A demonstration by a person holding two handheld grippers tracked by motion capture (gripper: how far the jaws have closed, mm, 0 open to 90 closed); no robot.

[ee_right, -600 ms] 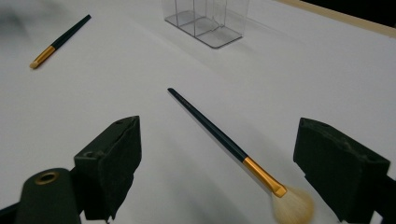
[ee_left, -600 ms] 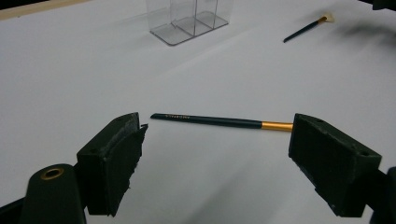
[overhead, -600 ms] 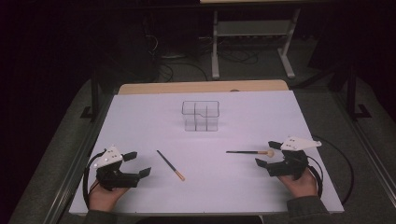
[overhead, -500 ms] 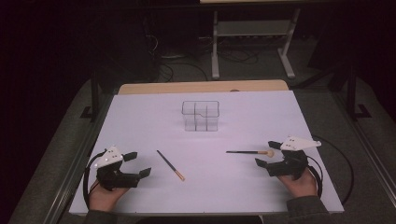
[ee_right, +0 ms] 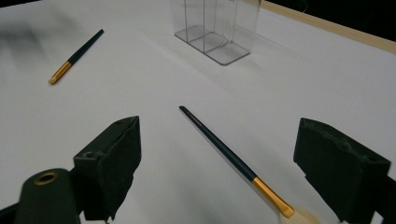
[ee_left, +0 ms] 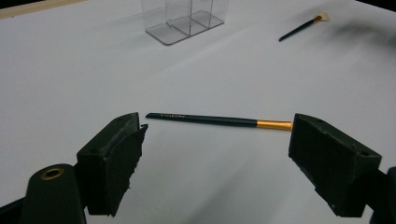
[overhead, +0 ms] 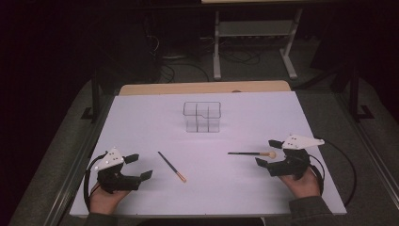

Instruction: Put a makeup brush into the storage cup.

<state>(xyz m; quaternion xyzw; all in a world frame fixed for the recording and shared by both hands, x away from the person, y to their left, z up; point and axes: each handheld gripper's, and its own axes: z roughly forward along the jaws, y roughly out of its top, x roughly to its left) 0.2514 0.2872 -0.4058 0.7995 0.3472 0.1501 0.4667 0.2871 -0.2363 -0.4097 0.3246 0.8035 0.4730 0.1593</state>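
Two makeup brushes lie flat on the white surface [overhead: 141, 122], each just ahead of a claw, seemingly laid out for pickup. The brush with the pale tuft [overhead: 250, 153] lies near right, its tuft end toward the right claw [overhead: 269, 152], whose jaws stand wide and empty around it. The gold-ferruled brush [overhead: 171, 166] lies near left, slightly right of the left claw [overhead: 139, 166], likewise wide open. Far centre stands the clear compartmented holder [overhead: 202, 117], the likely destination.
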